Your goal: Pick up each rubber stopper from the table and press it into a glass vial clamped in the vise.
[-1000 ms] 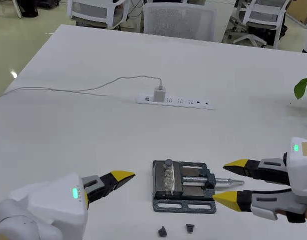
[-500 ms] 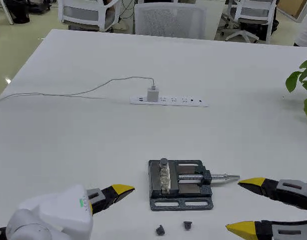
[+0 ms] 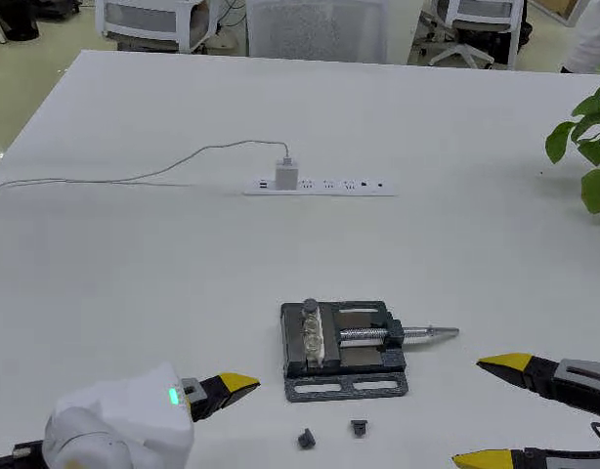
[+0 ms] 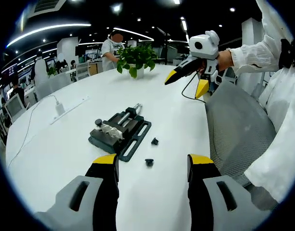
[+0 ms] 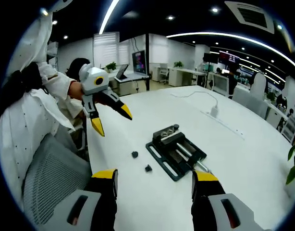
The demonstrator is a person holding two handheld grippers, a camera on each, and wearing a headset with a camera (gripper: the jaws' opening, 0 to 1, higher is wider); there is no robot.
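A broad white table (image 3: pixel 134 254) stands in an open office, with 3 white chairs (image 3: pixel 315 29) along its far edge. At the near left the left claw (image 4: pixel 152 162) hovers with its jaws spread and nothing between them. A cable runs from the left to 1 charger (image 3: pixel 285 174) plugged into 1 power strip (image 3: pixel 324 186). Mid-table sits 1 dark vise (image 3: pixel 344 354) clamping a row of glass vials (image 3: pixel 311 339). The farthest vial has a dark top, and I cannot tell how many vials there are. 2 rubber stoppers (image 3: pixel 306 439) lie loose on the table just in front of the vise. At the near right the right claw (image 3: pixel 484 409) is spread wide and empty. 1 leafy plant (image 3: pixel 583 147) shows at the right edge.
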